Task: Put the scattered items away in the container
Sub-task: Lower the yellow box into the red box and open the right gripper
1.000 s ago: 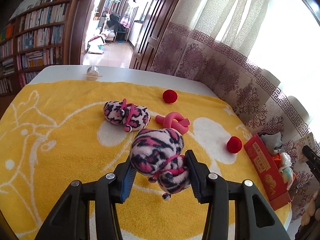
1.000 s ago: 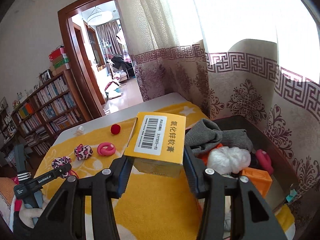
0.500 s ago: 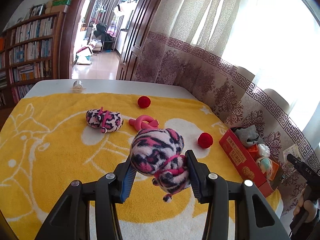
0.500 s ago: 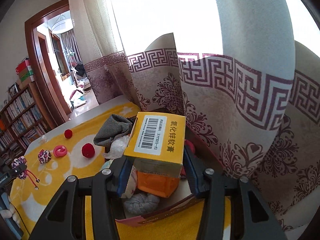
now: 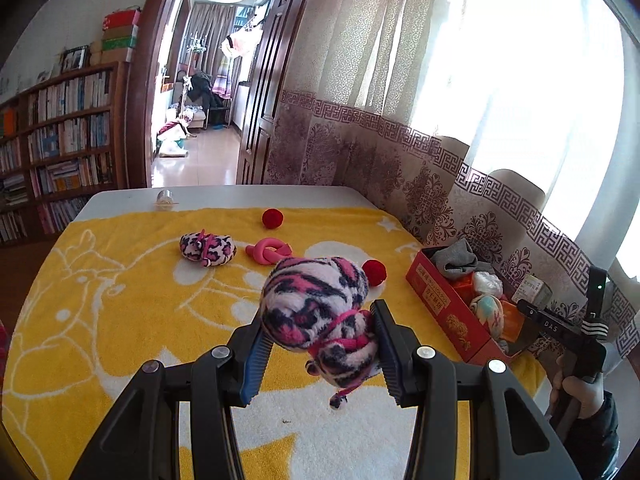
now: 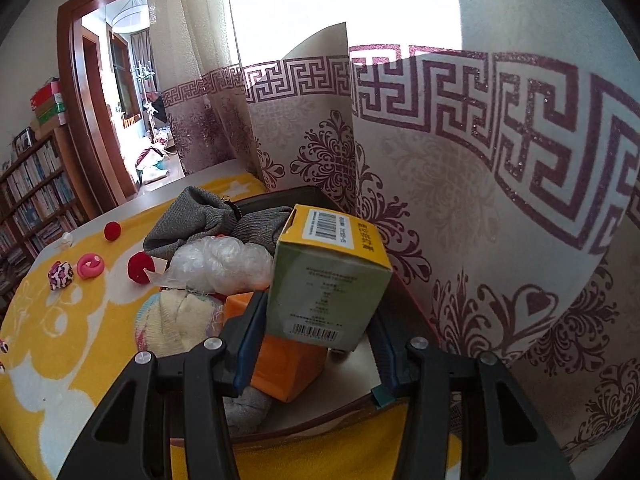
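Note:
A pink leopard-print plush toy (image 5: 316, 300) hangs above the yellow towel (image 5: 100, 300), with my left gripper (image 5: 320, 332) shut on it. To its right stands the red container (image 5: 440, 300), filled with soft things. Low over the container (image 6: 280, 196), my right gripper (image 6: 316, 320) is shut on a yellow-green carton (image 6: 328, 280), which tilts away above an orange block (image 6: 280, 364). In the left wrist view a hand (image 5: 576, 392) holds that right gripper (image 5: 560, 324). On the towel lie a second leopard plush (image 5: 208, 245), a pink knot (image 5: 269, 250) and two red balls (image 5: 273, 218) (image 5: 375, 272).
The container holds a grey sock (image 6: 192, 220), a white plastic bag (image 6: 224, 260) and a pastel ball (image 6: 176, 320). A patterned curtain (image 6: 480, 200) hangs right behind it. A small clear object (image 5: 165, 197) sits on the white table's far edge. A bookcase (image 5: 60, 140) stands far left.
My left gripper rose and swung right with the plush, bringing the container closer. My right gripper sank toward the container, and the carton tipped so that its green side faces me.

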`<state>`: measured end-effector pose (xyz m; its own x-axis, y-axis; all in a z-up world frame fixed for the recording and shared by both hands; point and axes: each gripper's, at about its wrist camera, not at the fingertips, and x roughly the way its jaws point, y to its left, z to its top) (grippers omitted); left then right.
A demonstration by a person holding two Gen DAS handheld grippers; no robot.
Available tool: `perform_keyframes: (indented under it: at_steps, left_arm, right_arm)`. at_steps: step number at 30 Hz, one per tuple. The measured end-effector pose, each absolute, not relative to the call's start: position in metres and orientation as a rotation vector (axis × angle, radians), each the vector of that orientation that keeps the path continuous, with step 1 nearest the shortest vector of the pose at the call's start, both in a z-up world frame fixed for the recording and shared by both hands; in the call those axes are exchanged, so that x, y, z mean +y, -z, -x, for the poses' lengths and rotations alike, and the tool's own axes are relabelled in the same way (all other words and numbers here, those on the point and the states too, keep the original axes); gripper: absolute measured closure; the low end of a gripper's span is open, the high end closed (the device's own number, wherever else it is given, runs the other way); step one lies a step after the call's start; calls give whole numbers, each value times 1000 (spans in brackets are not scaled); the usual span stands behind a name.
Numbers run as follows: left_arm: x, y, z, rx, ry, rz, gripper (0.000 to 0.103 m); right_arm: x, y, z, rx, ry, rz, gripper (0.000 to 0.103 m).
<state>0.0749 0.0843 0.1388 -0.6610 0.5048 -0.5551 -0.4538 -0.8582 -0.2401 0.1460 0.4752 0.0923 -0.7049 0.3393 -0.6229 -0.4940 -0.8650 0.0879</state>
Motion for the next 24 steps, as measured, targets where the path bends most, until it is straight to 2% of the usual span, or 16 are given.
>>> perform_keyframes:
  at_steps: [2,4,6,9,17,24]
  left_arm:
    - [91,-144,-84,-90,-2465,848,54]
    - [100,-148,-93,-72,-2464,839,54]
    - [108,-151,-100,-56,-2459,833,54]
    - [120,-155,-109,-30,-2445,826,54]
    - [134,-162,-122,-4,-2422,806,54]
    - [123,-168,-125,-12,-2442,795,54]
  right_arm:
    - [472,-95,-151,374,-2568,829,47]
    - [465,-101,-155,359,-2618,805,32]
    - [455,-108,-158,293,-2644,761,24]
    - [450,-116,-165,263,-2668,717,24]
    - [467,-123,-180,417,-2647,651,24]
    - [458,-125,-175,408,-2681,640,24]
